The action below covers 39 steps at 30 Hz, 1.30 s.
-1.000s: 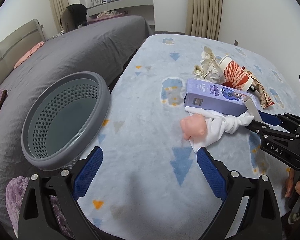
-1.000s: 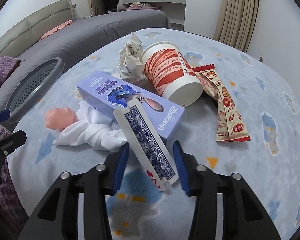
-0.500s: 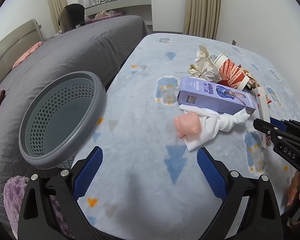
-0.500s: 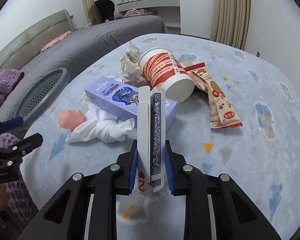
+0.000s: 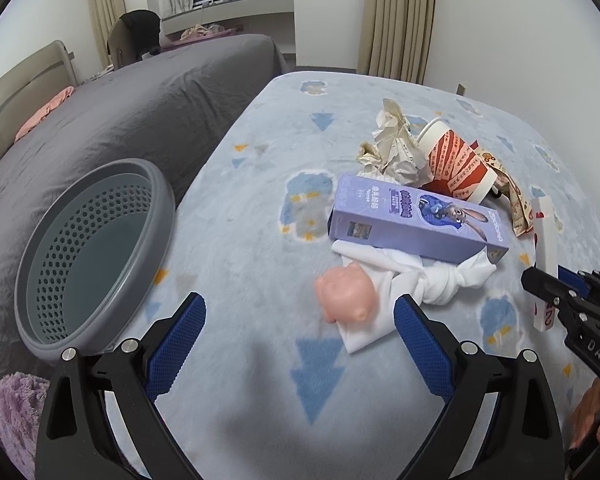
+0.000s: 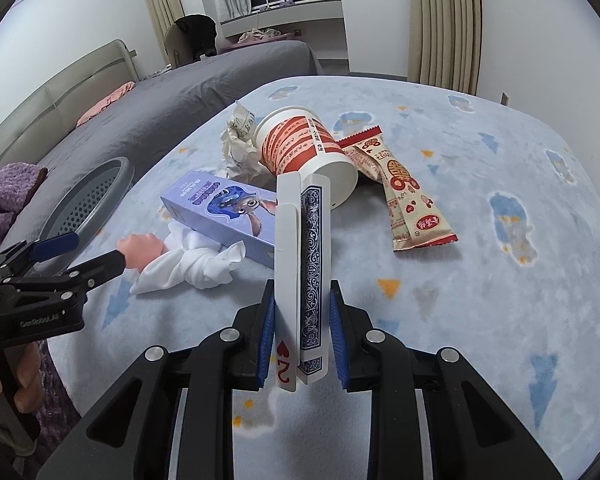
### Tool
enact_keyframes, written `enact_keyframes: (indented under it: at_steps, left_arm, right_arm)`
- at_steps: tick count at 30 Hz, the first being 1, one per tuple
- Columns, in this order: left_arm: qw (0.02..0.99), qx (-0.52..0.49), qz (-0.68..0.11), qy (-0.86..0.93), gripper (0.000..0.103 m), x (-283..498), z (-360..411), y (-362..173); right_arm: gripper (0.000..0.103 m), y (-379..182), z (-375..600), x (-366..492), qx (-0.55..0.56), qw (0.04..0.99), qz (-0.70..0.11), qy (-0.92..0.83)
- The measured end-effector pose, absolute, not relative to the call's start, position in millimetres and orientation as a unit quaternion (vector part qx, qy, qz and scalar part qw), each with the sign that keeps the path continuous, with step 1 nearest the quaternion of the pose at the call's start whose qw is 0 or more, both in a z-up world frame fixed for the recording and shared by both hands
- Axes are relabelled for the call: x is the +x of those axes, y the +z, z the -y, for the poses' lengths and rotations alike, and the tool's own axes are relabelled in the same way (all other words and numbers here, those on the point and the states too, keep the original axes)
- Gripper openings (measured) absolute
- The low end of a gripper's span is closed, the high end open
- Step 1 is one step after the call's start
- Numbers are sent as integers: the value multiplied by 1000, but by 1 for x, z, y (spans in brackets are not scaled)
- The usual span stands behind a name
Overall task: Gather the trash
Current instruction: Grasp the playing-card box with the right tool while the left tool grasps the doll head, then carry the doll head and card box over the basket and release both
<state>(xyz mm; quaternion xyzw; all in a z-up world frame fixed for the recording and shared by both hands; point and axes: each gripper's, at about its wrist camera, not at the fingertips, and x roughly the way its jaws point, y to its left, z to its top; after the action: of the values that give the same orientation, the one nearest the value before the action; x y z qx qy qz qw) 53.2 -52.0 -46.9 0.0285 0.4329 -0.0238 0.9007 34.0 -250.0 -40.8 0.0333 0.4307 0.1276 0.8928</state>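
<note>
Right gripper (image 6: 302, 340) pinches card box (image 6: 303, 264) upright, lifted right of bin (image 5: 88, 256). Left gripper (image 5: 300, 344) spread, idle. Keep pinch firm; carry over bin rim before release.

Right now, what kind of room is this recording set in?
Most likely a bedroom: a bed with a grey cover and headboard, long curtains by a window, and a soft patterned blanket as the work surface.

Fleecy matt blanket (image 6: 480, 288), perforated plastic basket (image 5: 88, 256), glossy cardboard box (image 5: 416, 220) — crumpled paper (image 5: 396, 148), soft white cloth (image 6: 192, 264).
</note>
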Motion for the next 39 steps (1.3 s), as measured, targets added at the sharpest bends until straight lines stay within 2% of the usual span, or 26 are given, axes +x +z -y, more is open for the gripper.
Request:
enact_keyframes:
  at_steps: [7,10,16,18,39]
  left_arm:
    - [900,27,-434,-27,91,66,57,-53]
    - [896,24,-441,-35,82,70,59,-58]
    - [884,8,-464,-56,49,73,56,-67]
    - [883,1,-464,-70,35,71,56,-66]
    - [905,23,-419,-70,33,25,21,-28]
  right_arm:
    - [25,-44,254,35,39,891,-434,127]
    - [25,-44,254,35,40,891,-435,128]
    - [25,-44,254,35,40,890,-435,127]
    - [25,-44,254,36,39,891,-435,127]
    - [25,-37,235,-3,44,899,-428,85]
